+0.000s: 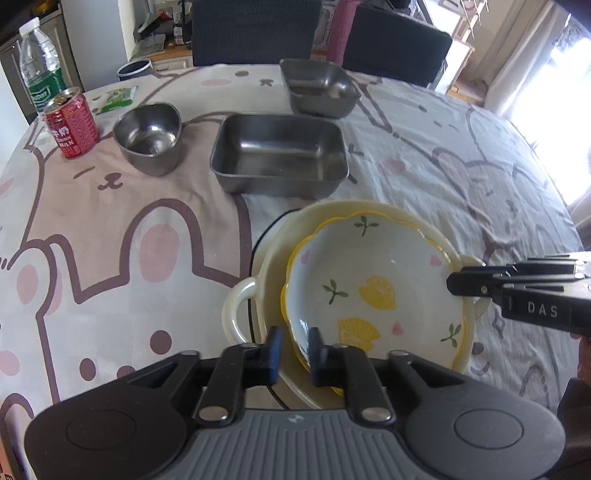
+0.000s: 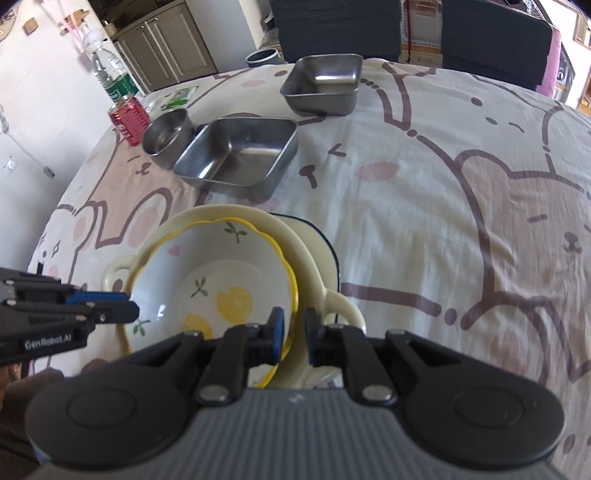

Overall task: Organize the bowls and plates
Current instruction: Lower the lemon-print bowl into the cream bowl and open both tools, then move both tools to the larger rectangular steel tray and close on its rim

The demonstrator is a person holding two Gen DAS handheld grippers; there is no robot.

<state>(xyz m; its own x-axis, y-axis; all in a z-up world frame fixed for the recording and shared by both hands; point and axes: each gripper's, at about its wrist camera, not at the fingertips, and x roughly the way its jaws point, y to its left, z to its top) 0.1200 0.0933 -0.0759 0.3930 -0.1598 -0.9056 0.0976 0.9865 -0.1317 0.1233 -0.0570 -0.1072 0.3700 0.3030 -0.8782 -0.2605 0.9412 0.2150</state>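
Note:
A white bowl with lemon print and a yellow scalloped rim sits inside a cream two-handled dish. My left gripper grips the lemon bowl's near-left rim between its fingers. My right gripper grips the bowl's opposite rim; it shows from the side in the left wrist view. The left gripper also shows in the right wrist view. Two square steel trays and a round steel bowl stand farther back.
A red can and a water bottle stand at the table's far left, next to a green packet. Two dark chairs stand behind the table. A black cable runs under the cream dish.

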